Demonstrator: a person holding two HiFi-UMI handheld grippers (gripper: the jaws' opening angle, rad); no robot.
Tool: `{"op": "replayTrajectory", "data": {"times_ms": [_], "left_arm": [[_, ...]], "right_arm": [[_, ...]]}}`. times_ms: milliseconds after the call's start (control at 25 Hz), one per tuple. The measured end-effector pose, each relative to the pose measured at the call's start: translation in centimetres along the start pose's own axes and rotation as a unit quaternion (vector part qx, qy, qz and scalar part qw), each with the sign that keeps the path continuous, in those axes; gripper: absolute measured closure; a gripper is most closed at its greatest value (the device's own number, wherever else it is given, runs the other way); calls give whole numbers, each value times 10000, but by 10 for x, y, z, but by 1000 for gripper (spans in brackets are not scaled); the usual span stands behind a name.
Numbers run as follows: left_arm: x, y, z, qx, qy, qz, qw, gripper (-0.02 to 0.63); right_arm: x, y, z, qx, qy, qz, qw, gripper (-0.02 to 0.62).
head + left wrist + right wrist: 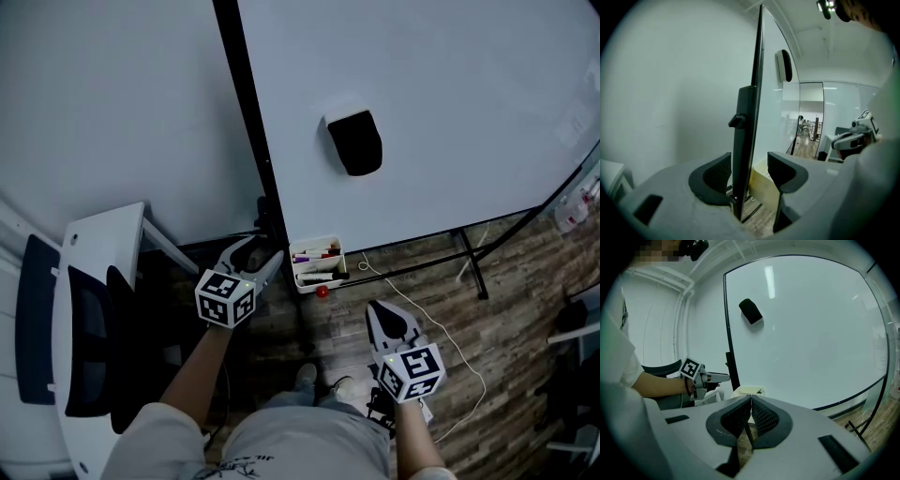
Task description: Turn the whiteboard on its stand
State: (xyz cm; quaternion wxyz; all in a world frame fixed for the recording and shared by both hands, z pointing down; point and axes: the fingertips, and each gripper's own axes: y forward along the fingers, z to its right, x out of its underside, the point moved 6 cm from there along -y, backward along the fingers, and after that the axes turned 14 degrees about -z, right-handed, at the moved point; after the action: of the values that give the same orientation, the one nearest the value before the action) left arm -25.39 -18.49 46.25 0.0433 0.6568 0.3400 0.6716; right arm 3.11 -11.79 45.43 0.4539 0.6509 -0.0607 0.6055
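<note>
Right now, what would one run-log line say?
left gripper: open, whiteboard edge between jaws, unclamped | right gripper: shut, empty, off the board | whiteboard: upright

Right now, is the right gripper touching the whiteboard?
Apart. The head view shows the right gripper over the floor, with bare floor between it and the whiteboard. The right gripper view shows its shut jaws empty, the board beyond.

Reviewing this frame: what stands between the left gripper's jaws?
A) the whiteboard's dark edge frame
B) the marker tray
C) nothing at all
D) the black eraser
A: in the left gripper view the whiteboard's dark edge frame stands upright between the spread jaws of the left gripper, while the eraser hangs well above them.
</note>
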Motion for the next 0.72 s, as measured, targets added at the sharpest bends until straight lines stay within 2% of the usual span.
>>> {"op": "replayTrajectory", "data": {"times_ms": [160,320,520,720], "left_arm": [[14,-15,14,19,-84,-189,9998,365],[23,-25,36,95,-189,-232,9995,429],[30,-26,79,279,-220,-192,9992,558],[33,-18,122,555,-131,-189,9982,595]], "right_arm": [[2,-2,-2,-11,14,-24,10000,589],[3,-3,-2,-29,1,-46,10000,589],[5,-6,-4,-43,8,-73,10000,589],[9,-13,-2,-5,83,-52,10000,589]]}}
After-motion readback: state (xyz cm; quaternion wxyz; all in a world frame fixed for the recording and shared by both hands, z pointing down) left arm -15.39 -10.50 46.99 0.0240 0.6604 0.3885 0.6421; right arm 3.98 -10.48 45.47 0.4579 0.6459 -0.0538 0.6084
